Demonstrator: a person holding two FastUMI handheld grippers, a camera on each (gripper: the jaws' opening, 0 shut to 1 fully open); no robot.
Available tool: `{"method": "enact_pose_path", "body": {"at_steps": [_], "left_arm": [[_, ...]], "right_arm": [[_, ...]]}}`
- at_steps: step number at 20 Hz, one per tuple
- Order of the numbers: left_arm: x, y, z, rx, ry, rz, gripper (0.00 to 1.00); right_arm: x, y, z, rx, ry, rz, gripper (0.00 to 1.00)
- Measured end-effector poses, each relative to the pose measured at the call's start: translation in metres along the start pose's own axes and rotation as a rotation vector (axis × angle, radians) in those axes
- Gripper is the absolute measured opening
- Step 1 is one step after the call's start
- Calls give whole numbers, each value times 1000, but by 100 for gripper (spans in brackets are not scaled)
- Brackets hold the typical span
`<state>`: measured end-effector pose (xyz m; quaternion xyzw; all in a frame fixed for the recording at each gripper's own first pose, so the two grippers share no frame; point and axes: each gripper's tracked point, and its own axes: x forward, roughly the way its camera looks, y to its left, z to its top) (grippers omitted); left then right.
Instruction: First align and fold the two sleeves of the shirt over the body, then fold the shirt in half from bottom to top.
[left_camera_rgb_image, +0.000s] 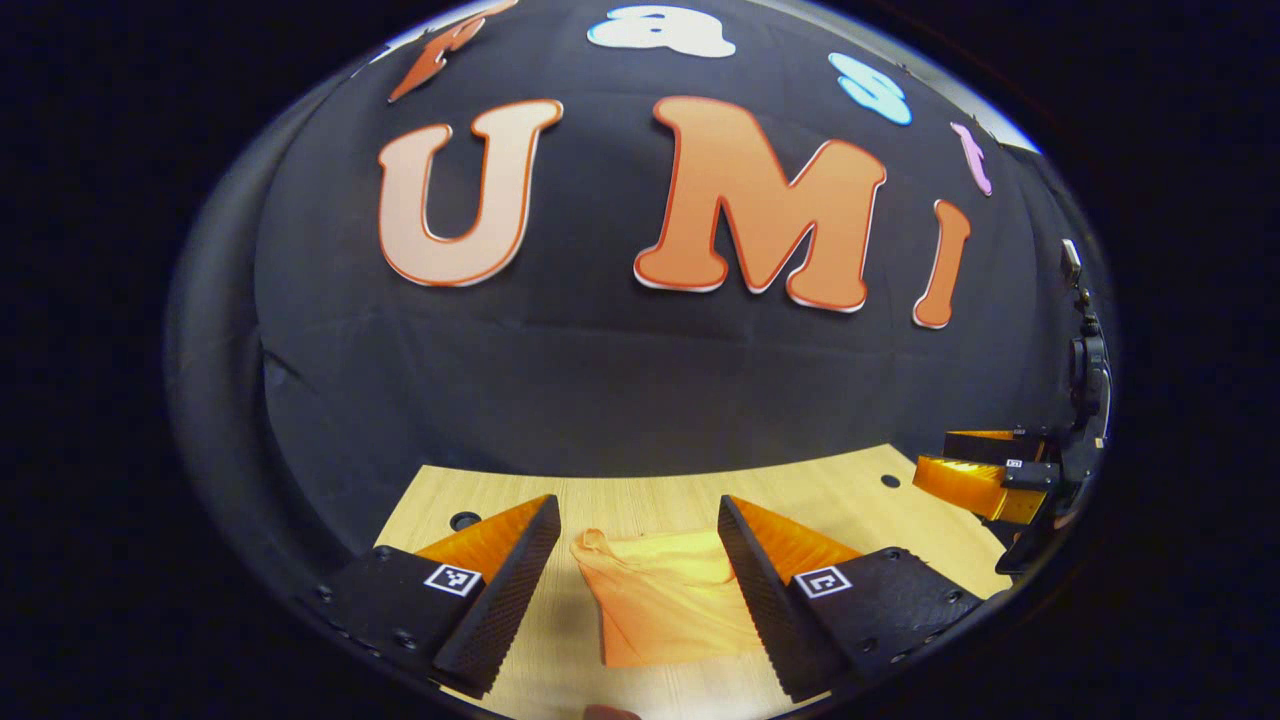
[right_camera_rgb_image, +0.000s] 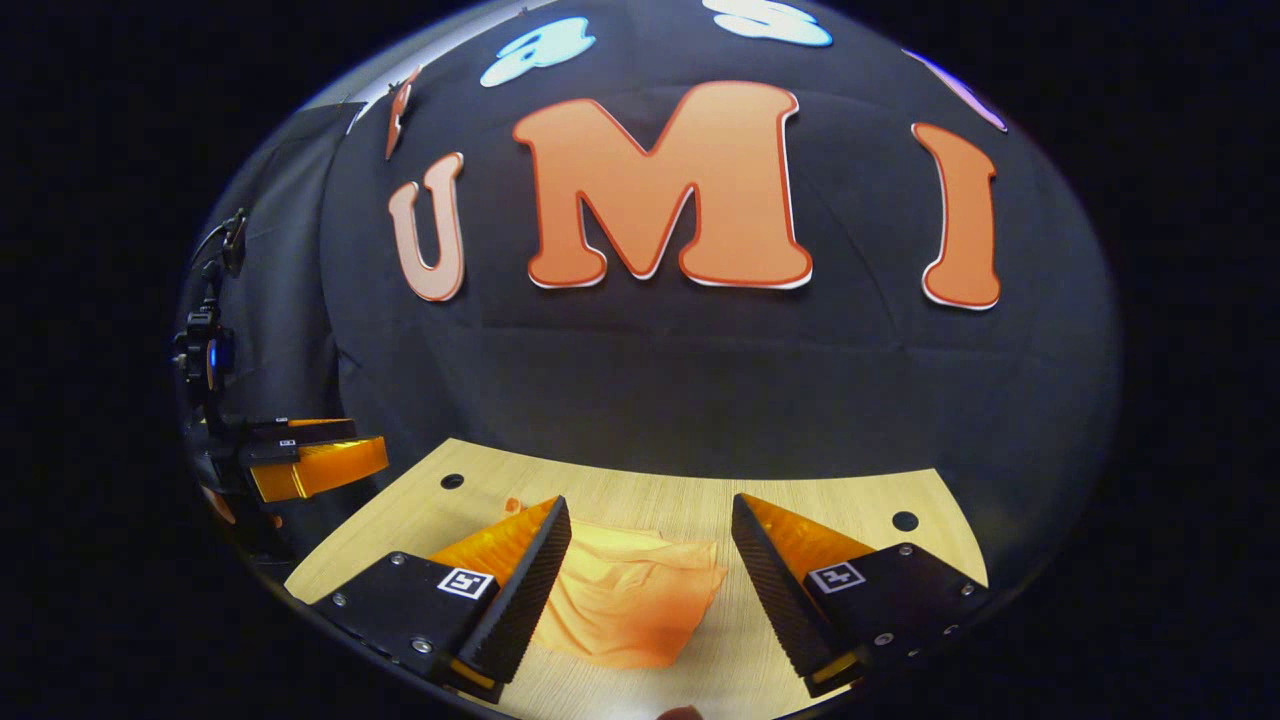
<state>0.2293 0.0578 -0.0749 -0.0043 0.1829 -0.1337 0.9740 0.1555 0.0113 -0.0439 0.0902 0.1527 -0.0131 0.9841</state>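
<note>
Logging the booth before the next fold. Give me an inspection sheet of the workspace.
Surface: light wooden table with round holes.
Job's things: orange shirt lying rumpled on the table, partly folded.
Clutter: nothing seen.
Grippers: left gripper open, above the shirt, not touching it; right gripper open, shirt between its fingers, unclamped.
Cables: thin wires on a dark stand at the booth's edge.
Surroundings: black cloth wall.
</note>
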Motion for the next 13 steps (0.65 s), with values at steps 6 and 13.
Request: {"method": "enact_pose_path", "body": {"at_steps": [6,13], "left_arm": [[-63,-12,-7,-24,-91,53,98],[-140,-30,-2,-34,-238,105,97]], "right_arm": [[-64,40,-10,-46,-67,44,98],[-126,48,12,-120,-271,-8,98]]}}
